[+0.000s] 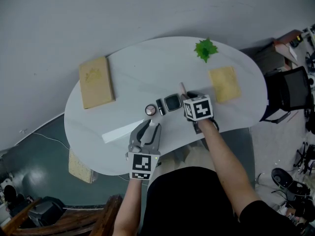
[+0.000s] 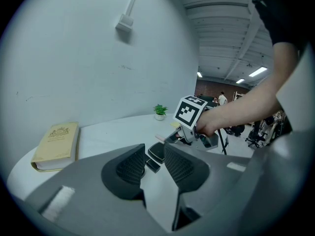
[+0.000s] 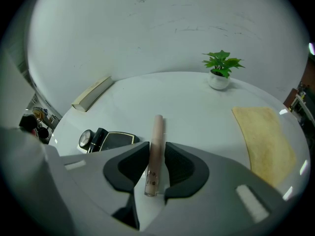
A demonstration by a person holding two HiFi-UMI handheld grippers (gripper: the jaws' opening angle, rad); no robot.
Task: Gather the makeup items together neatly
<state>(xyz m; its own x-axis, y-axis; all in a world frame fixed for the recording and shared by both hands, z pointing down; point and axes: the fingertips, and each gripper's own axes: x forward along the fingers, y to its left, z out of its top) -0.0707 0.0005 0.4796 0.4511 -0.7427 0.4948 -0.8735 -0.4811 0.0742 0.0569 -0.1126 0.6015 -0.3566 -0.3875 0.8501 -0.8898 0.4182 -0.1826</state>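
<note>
"White oval table [image 1: 147,63], noted. What lies on it, largest first?"

"Tan hardback book [image 1: 96,82], flat at the left end. Yellow cloth [image 1: 225,84], flat towards the right end, well apart from the book. Long white strip [image 1: 118,131] near the front edge, lying at a slant."

"The tongs?"

"Left gripper [image 1: 151,125] hovers over the front of the table at the strip's right end, pointing at the makeup row. Its jaws stand moderately apart and it holds nothing. Right gripper [image 3: 157,157] is tilted steeply down at the right end of that row, jaws narrowly apart."

"Anything smaller?"

"Small green plant [image 1: 205,48] in a white pot at the far edge, near the cloth. Then the makeup, mid-table in a close row: a square black compact [image 1: 172,103], a slim black tube [image 1: 160,106] just left of it, and a round compact [image 1: 150,110] at the left end."

"And the smallest?"

"Pale pink tube [image 3: 156,127]. It lies lengthwise between the right gripper's jaws, just right of the square black compact, with its far end towards the plant. One pad is against it and a sliver of gap shows at the other. It is not clamped, as far as I can see."
</note>
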